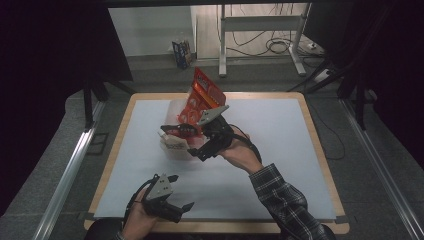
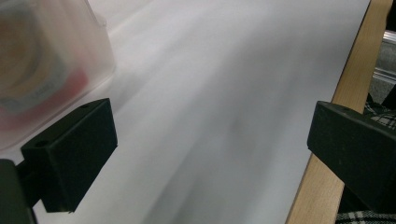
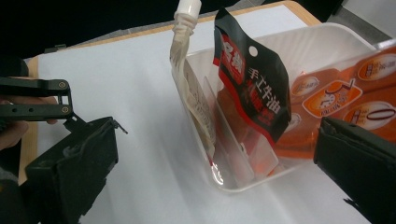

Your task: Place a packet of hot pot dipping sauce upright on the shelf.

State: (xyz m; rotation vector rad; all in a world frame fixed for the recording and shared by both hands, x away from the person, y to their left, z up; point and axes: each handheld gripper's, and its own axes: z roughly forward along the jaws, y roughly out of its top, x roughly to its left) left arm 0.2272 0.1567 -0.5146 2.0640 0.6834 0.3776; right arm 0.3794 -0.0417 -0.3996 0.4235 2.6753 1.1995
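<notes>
1. Looking down from the high view, I see my right hand-held gripper (image 1: 192, 137) in the middle of the frame, right over the clear tub (image 1: 176, 150). Its jaws are wide apart and hold nothing.
2. My left hand-held gripper (image 1: 176, 192) sits low in the frame, near the bottom edge of the worktop (image 1: 280, 150). Its jaws are apart too, with nothing between them.
3. In the right gripper view, the clear tub (image 3: 327, 42) fills the middle and right of the frame. It rests on the white sheet.
4. A black and red packet (image 3: 250, 74) stands up inside the tub.
5. A pale pouch with a white cap (image 3: 189, 70) leans on the tub's left wall, its cap poking above the rim.
6. Orange packets (image 3: 345, 98) lie at the right of the tub.
7. In the left gripper view, the tub (image 2: 46, 70) is blurry in the upper left corner.
</notes>
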